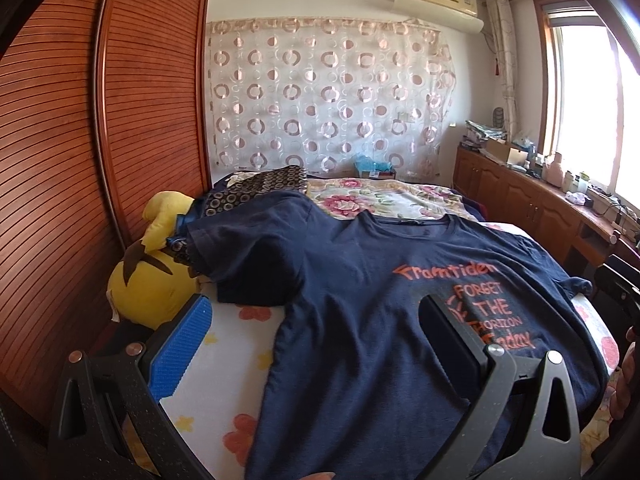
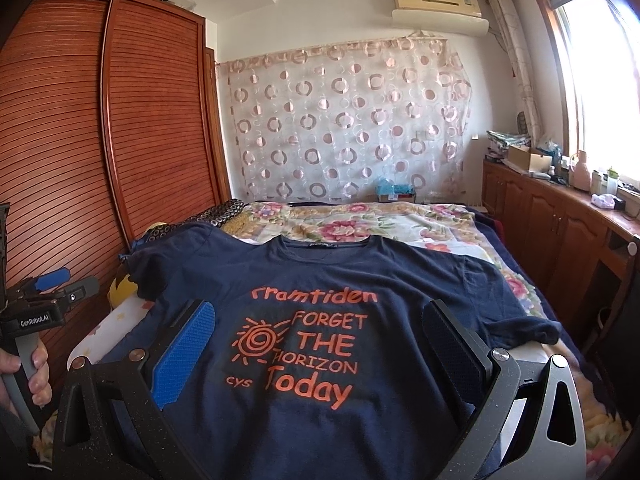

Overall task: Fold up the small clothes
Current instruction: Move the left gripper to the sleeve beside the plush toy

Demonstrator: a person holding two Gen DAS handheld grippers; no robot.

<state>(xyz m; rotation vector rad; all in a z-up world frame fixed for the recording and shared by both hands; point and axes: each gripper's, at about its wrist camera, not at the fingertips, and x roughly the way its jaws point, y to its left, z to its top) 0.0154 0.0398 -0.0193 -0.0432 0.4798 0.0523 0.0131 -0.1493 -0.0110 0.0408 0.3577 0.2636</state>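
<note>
- My left gripper (image 1: 316, 344) fingers spread wide, holding nothing, at lower frame.
- My right gripper (image 2: 320, 344) fingers likewise wide.
- The navy T-shirt (image 2: 320, 280) lies print-up across the bed (image 2: 360, 220), filling centre frame.

plush toy (image 1: 150, 280) crowding left, wardrobe (image 1: 80, 140) behind
</note>
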